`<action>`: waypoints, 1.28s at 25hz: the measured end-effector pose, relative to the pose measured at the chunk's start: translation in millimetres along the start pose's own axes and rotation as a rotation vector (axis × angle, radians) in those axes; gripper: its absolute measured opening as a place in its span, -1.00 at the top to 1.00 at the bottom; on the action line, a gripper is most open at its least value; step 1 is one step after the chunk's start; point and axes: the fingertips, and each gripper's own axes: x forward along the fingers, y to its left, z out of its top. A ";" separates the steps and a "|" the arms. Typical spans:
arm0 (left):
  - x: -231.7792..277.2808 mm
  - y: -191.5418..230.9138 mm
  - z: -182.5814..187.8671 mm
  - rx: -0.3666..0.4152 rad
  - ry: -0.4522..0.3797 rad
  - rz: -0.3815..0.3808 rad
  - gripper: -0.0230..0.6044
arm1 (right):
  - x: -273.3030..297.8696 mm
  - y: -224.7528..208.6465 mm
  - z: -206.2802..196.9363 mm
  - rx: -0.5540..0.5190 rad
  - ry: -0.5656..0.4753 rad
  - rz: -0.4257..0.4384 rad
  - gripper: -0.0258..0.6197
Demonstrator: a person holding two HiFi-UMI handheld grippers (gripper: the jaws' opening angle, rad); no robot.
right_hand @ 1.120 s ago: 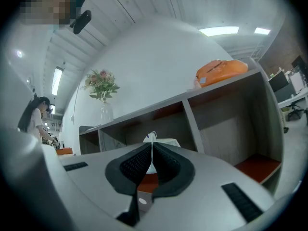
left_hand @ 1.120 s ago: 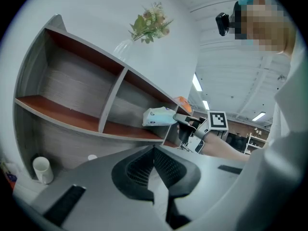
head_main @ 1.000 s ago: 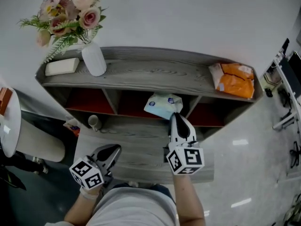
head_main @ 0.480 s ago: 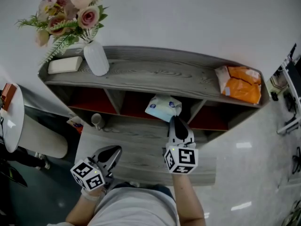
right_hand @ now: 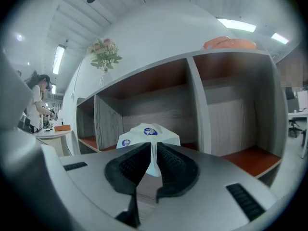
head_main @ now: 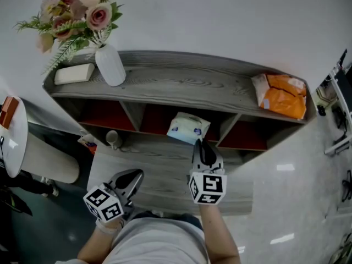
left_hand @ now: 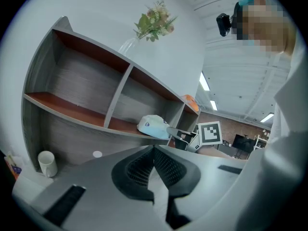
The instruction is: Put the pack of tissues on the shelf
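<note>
The pack of tissues (head_main: pixel 187 128), pale blue and white with blue round marks, is at the front of the middle compartment of the grey shelf (head_main: pixel 181 87). My right gripper (head_main: pixel 198 143) is shut on its near edge; in the right gripper view the pack (right_hand: pixel 147 134) sticks out past the right gripper (right_hand: pixel 154 160). From the left gripper view the pack (left_hand: pixel 154 126) shows by the shelf's red board. My left gripper (head_main: pixel 133 175) hangs low at the left, shut with nothing in it, its jaws pressed together in its own view (left_hand: pixel 154 162).
On the shelf top stand a white vase of flowers (head_main: pixel 110 65), a flat white box (head_main: pixel 72 73) and an orange packet (head_main: pixel 281 95). A small white cup (head_main: pixel 113 140) sits on the lower ledge at the left. A round white table (head_main: pixel 10 142) is at the far left.
My right gripper has carried the pack of tissues a little to the left and forward toward the middle compartment. The left gripper has stayed where it was.
</note>
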 end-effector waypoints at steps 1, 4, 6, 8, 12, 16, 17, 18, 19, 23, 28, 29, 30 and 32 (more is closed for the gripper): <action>0.1 -0.1 -0.1 0.000 -0.002 -0.001 0.88 | 0.3 0.6 -1.7 -0.004 0.004 0.000 0.84; -0.2 -0.3 -0.4 0.001 -0.002 -0.003 0.88 | 2.2 -0.6 -4.4 -0.017 0.013 -0.011 0.84; -0.8 0.4 -0.3 0.001 0.000 -0.002 0.88 | 4.0 -4.2 -3.8 -0.024 0.014 -0.030 0.84; -1.2 1.4 0.1 0.001 0.001 -0.002 0.88 | 6.3 -9.4 -2.3 -0.028 0.015 -0.054 0.84; -1.2 3.6 1.0 0.004 -0.003 -0.001 0.88 | 13.3 -17.4 2.4 -0.037 0.017 -0.080 0.84; 0.9 3.4 3.0 0.005 -0.001 -0.005 0.88 | 22.6 -23.4 4.3 -0.049 0.021 -0.100 0.84; 1.4 3.3 3.3 0.005 0.000 -0.007 0.88 | 24.9 -24.6 3.8 -0.050 0.024 -0.104 0.84; 1.9 3.4 3.6 0.006 0.000 -0.008 0.88 | 27.1 -25.6 3.1 -0.051 0.026 -0.109 0.84; 2.2 3.6 4.0 0.007 0.000 -0.009 0.88 | 29.3 -26.4 2.7 -0.053 0.027 -0.112 0.84; 2.5 5.7 4.9 0.007 -0.001 -0.008 0.88 | 36.7 -27.7 3.7 -0.058 0.023 -0.120 0.84; 2.3 7.3 5.2 0.005 0.001 -0.007 0.88 | 38.4 -30.3 3.6 -0.051 0.017 -0.123 0.83; 2.1 7.9 4.9 0.004 0.002 -0.007 0.88 | 37.6 -30.4 3.2 -0.049 0.019 -0.123 0.83; 2.0 8.3 4.6 0.003 0.002 -0.007 0.88 | 36.6 -30.5 2.6 -0.047 0.021 -0.124 0.83; 2.1 8.3 4.3 0.003 0.003 -0.009 0.88 | 34.7 -30.5 3.6 -0.045 0.020 -0.125 0.83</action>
